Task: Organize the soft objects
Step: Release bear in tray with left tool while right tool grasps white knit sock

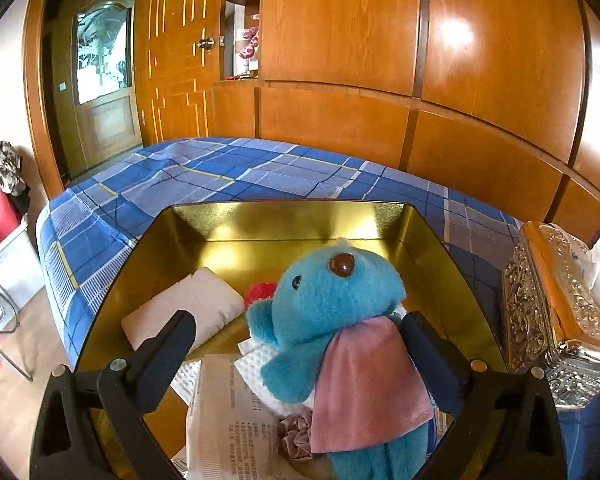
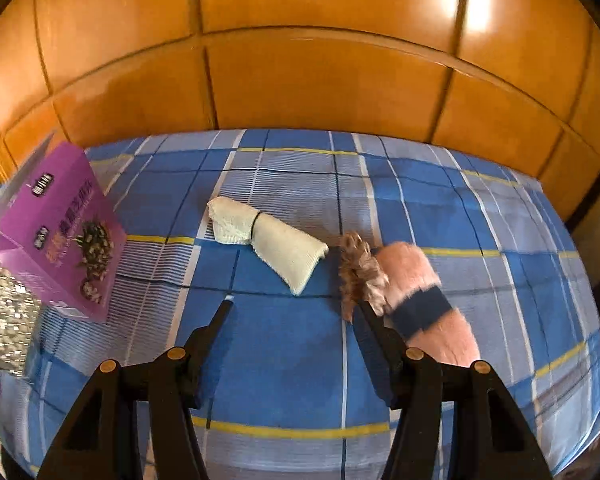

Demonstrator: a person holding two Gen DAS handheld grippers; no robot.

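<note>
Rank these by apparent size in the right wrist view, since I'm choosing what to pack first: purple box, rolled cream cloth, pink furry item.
1. purple box, though it sits near the frame edge, so distortion may inflate it.
2. and 3. pink furry item and rolled cream cloth look alike; unranked.

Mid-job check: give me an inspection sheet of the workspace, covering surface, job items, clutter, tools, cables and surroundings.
Surface: blue plaid bedsheet, smooth.
Job's things: blue plush toy in the gold tin with white folded cloth; rolled white towel and pink fuzzy slipper lie on the sheet.
Clutter: purple box, ornate tissue box.
Grippers: left tool open around the plush; right tool open, empty.
Cables: nothing seen.
Surroundings: wooden wardrobe, door.
</note>
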